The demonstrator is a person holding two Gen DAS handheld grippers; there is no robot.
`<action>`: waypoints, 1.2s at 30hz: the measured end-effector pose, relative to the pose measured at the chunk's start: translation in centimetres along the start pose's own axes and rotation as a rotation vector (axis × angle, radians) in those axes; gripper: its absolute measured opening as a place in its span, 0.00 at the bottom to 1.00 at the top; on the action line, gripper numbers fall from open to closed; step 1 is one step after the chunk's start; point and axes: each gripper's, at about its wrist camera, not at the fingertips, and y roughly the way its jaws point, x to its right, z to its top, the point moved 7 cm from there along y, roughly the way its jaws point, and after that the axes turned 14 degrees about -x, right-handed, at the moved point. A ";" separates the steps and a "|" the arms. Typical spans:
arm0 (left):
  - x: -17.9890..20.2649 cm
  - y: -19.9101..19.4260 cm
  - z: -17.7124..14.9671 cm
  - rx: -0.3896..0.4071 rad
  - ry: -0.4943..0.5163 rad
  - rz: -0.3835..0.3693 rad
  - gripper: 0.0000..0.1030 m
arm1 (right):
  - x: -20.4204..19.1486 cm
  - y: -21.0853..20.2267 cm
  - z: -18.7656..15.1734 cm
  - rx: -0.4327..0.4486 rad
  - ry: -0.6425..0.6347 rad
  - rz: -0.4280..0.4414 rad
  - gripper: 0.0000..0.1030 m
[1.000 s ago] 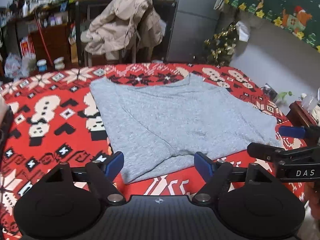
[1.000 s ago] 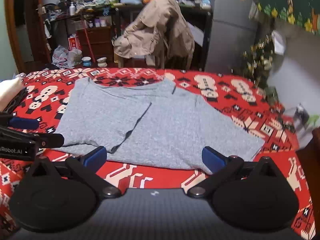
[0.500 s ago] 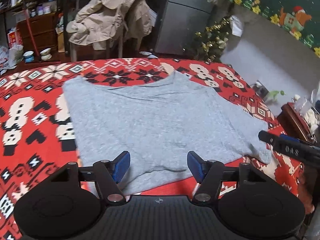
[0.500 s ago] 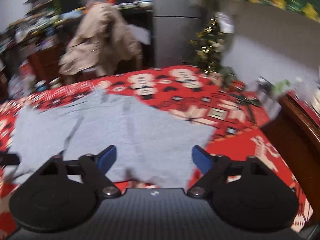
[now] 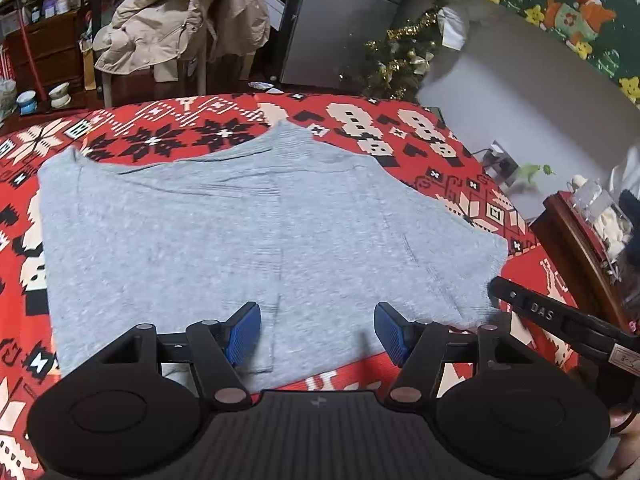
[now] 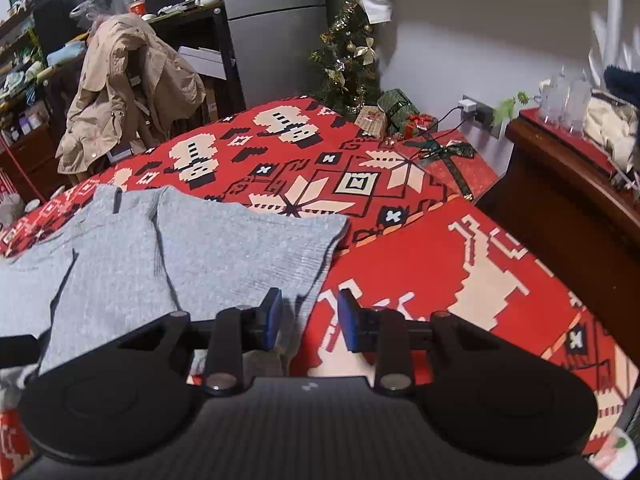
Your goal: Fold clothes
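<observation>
The grey knitted sweater point(image 6: 192, 256) lies flat on the red patterned blanket point(image 6: 460, 280), long axis left-right; the right gripper point(image 6: 306, 316), jaws closing on its near-right corner, is nearer than the spread, empty left gripper point(image 5: 318, 332).

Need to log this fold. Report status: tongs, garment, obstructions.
Left tongs open over grey top. Right tongs closing at its right edge, nothing gripped yet. Top flat on red blanket. Nothing in the way.
</observation>
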 end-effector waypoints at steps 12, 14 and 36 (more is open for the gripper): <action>2.8 1.2 0.6 -0.018 0.063 0.002 0.60 | -0.7 0.5 -0.1 0.015 0.004 0.030 0.03; 3.0 1.4 0.6 -0.022 0.065 -0.003 0.60 | -0.4 0.3 0.1 0.015 0.033 0.045 0.03; -10.6 -6.7 -2.7 0.107 -0.172 0.080 0.58 | -20.6 -7.3 1.7 0.164 -0.294 0.291 0.03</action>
